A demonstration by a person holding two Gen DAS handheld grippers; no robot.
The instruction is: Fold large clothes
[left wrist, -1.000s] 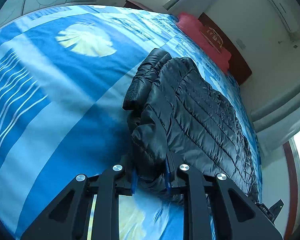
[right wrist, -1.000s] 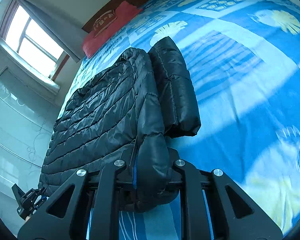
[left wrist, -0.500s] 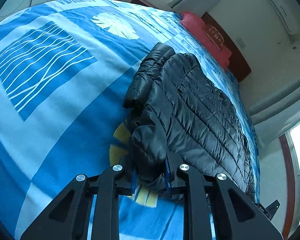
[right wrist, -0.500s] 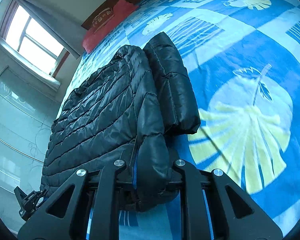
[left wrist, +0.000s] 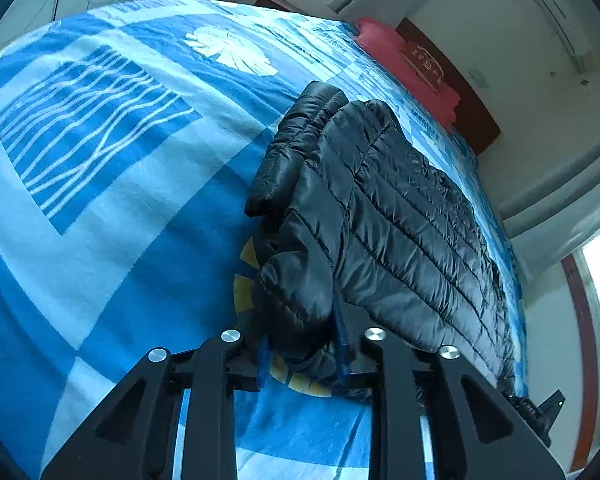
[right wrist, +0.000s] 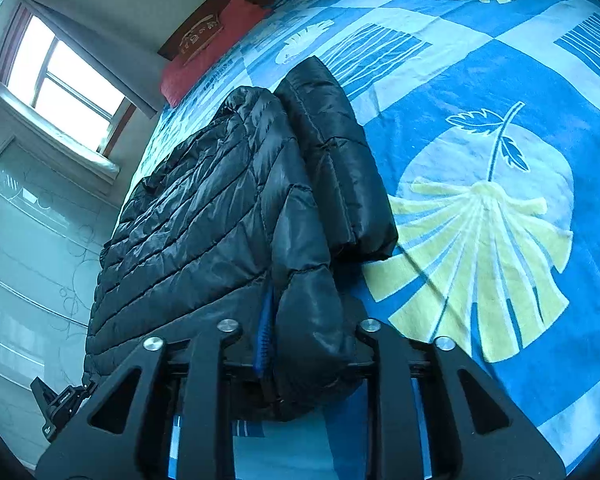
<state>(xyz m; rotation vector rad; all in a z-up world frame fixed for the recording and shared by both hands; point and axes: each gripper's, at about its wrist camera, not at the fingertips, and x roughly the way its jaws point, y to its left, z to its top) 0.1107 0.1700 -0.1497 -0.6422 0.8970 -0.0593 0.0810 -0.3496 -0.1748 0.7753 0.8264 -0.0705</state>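
Observation:
A black quilted puffer jacket (left wrist: 400, 208) hangs stretched between my two grippers above the blue patterned bed. My left gripper (left wrist: 302, 344) is shut on one bunched corner of the jacket. My right gripper (right wrist: 308, 340) is shut on the other corner of the jacket (right wrist: 204, 208). A folded sleeve (left wrist: 296, 148) lies along the jacket's edge, also seen in the right wrist view (right wrist: 340, 152). The other gripper shows at the frame edge in each view: the right gripper (left wrist: 540, 408), the left gripper (right wrist: 60, 404).
The bed cover (left wrist: 100, 160) is blue with white stripes and yellow leaf prints (right wrist: 480, 264). A red pillow (left wrist: 408, 64) lies at the dark wooden headboard. A window (right wrist: 68, 84) and a glass wardrobe door (right wrist: 32, 248) stand beside the bed.
Both grippers have carried the jacket along over the bed; the cover's pattern has slid beneath it. A yellow leaf print now lies under the jacket. The grips have not changed.

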